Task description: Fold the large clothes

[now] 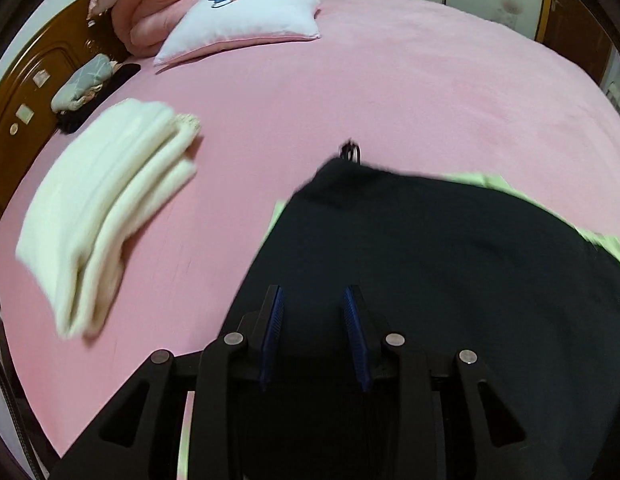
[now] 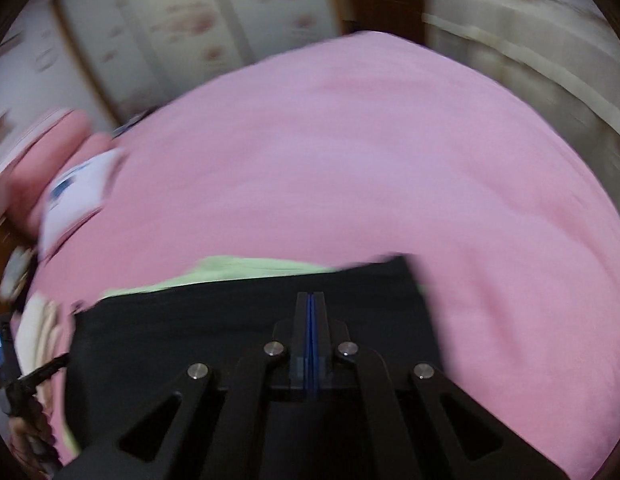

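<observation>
A large black garment (image 1: 450,264) lies folded on a pink bed (image 1: 350,92), with a light green cloth (image 1: 482,180) showing under its far edge. My left gripper (image 1: 314,300) is open over the garment's near left part, its blue pads (image 1: 276,320) apart. In the right wrist view the black garment (image 2: 190,328) fills the lower middle with the green cloth (image 2: 238,270) behind it. My right gripper (image 2: 311,300) is shut, pads pressed together above the garment; I cannot tell whether any cloth is pinched.
A folded cream garment (image 1: 106,216) lies at the left of the bed. A white cushion (image 1: 246,24) and pink bedding (image 1: 150,4) lie at the head by a wooden headboard (image 1: 26,92). Wardrobe doors (image 2: 190,28) stand beyond the bed.
</observation>
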Demonstrator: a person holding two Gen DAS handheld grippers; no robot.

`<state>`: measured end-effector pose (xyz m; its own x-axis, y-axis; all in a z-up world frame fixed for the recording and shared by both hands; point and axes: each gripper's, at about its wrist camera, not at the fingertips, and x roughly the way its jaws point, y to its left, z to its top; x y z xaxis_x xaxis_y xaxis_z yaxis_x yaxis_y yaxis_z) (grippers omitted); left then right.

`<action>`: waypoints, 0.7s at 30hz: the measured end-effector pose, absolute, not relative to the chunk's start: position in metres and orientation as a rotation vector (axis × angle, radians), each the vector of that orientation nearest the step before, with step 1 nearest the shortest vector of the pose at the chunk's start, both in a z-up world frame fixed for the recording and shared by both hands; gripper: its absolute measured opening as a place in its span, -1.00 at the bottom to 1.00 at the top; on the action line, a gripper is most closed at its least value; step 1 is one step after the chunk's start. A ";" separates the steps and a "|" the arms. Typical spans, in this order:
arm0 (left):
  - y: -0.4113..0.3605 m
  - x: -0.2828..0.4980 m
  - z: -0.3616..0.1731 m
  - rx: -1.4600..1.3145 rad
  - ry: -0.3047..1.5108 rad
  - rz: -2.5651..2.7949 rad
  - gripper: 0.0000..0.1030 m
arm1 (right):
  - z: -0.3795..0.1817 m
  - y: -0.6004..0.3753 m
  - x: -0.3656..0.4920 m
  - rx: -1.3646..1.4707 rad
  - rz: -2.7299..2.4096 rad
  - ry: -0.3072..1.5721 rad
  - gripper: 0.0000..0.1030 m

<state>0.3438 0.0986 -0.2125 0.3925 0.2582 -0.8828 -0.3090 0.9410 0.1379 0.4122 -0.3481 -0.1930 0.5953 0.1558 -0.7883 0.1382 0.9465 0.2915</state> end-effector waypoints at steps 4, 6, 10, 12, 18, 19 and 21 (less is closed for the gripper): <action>0.085 0.291 -0.211 -0.151 1.125 0.338 -0.40 | -0.199 -0.272 0.424 0.372 0.228 1.047 -1.00; 0.083 0.265 -0.212 -0.178 1.126 0.349 -0.40 | -0.212 -0.244 0.423 0.364 0.249 1.116 -1.00; 0.078 0.229 -0.218 -0.264 1.144 0.316 -0.40 | -0.253 -0.209 0.420 0.413 0.235 1.279 -1.00; 0.079 0.212 -0.223 -0.325 1.158 0.305 -0.40 | -0.268 -0.193 0.412 0.378 0.211 1.331 -1.00; 0.091 0.172 -0.237 -0.502 1.219 0.347 -0.32 | -0.290 -0.185 0.404 0.362 0.193 1.408 -1.00; 0.093 0.168 -0.240 -0.535 1.232 0.353 -0.20 | -0.291 -0.185 0.408 0.362 0.192 1.433 -1.00; 0.105 0.161 -0.248 -0.650 1.241 0.344 0.02 | -0.294 -0.181 0.416 0.351 0.204 1.482 -1.00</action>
<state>0.1609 0.1051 -0.2483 0.3046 -0.1015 -0.9471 -0.5750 0.7731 -0.2678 0.4156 -0.1806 -0.2943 0.0847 0.3452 -0.9347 0.0799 0.9327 0.3517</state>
